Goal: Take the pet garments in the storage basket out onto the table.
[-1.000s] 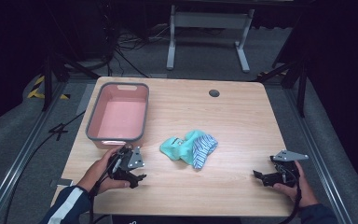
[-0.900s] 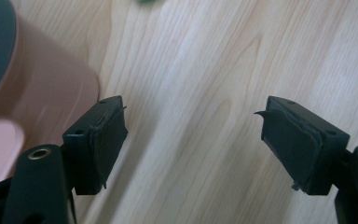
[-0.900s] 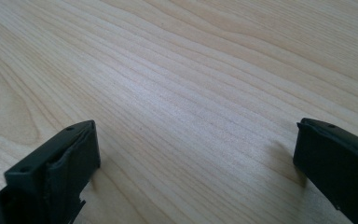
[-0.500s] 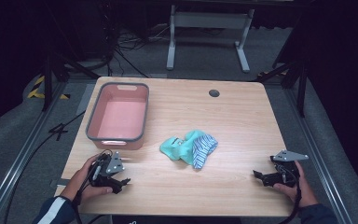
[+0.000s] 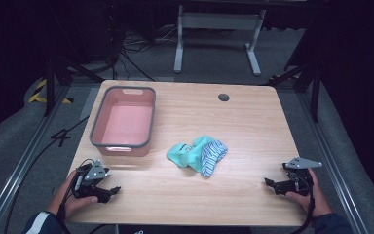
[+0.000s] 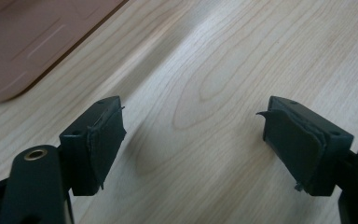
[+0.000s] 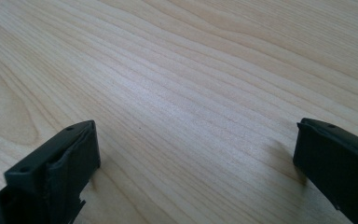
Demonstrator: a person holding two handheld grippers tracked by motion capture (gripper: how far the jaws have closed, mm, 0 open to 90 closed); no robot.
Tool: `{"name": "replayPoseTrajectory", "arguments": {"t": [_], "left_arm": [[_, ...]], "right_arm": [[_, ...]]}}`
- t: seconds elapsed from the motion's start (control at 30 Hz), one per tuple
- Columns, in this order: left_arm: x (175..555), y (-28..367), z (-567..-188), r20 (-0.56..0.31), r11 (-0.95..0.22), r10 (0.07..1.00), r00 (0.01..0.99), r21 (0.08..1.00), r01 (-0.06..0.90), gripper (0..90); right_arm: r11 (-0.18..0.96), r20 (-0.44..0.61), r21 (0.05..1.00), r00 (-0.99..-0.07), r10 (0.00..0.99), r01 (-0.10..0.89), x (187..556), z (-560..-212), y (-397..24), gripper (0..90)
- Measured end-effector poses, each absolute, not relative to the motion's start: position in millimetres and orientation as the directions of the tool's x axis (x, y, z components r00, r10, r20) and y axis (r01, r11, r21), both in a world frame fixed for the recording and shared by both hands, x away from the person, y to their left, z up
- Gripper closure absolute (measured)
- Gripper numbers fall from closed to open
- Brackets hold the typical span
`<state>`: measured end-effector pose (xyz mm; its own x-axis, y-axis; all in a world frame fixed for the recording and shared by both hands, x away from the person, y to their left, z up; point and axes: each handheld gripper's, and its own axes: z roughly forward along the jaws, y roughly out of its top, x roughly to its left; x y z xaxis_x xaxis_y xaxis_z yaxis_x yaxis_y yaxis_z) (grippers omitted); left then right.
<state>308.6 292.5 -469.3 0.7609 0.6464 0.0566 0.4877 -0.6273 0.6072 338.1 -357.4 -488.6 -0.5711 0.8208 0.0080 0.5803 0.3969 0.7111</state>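
Both the left gripper [image 5: 108,191] at seven o'clock and the right gripper [image 5: 271,184] at four o'clock are held low with jaws spread and empty, seemingly readied for the crumpled cloths [image 5: 198,154] left at centre, just beside the pink bin [image 5: 96,127] at ten o'clock.

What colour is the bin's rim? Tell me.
Grey, around a pink bin; clearest in the high view.
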Motion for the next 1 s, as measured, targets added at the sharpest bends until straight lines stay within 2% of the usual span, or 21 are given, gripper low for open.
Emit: {"name": "replayPoseTrajectory", "arguments": {"t": [0.23, 0.4, 1.0], "left_arm": [[306, 312, -478, -0.009, -0.545, 0.685, 0.728, 0.656, 0.522, 16.3], [304, 320, -483, -0.017, -0.507, 0.699, 0.715, 0.693, 0.513, 15.0], [304, 320, -483, -0.014, -0.505, 0.706, 0.708, 0.691, 0.518, 13.5]], "right_arm": [[0.397, 0.008, 0.71, -0.571, 0.821, 0.581, 338, -488, -358, 0.7], [0.397, 0.008, 0.71, -0.571, 0.821, 0.581, 338, -488, -357, 0.7], [0.397, 0.009, 0.712, -0.573, 0.82, 0.58, 337, -489, -358, 0.7]]}}
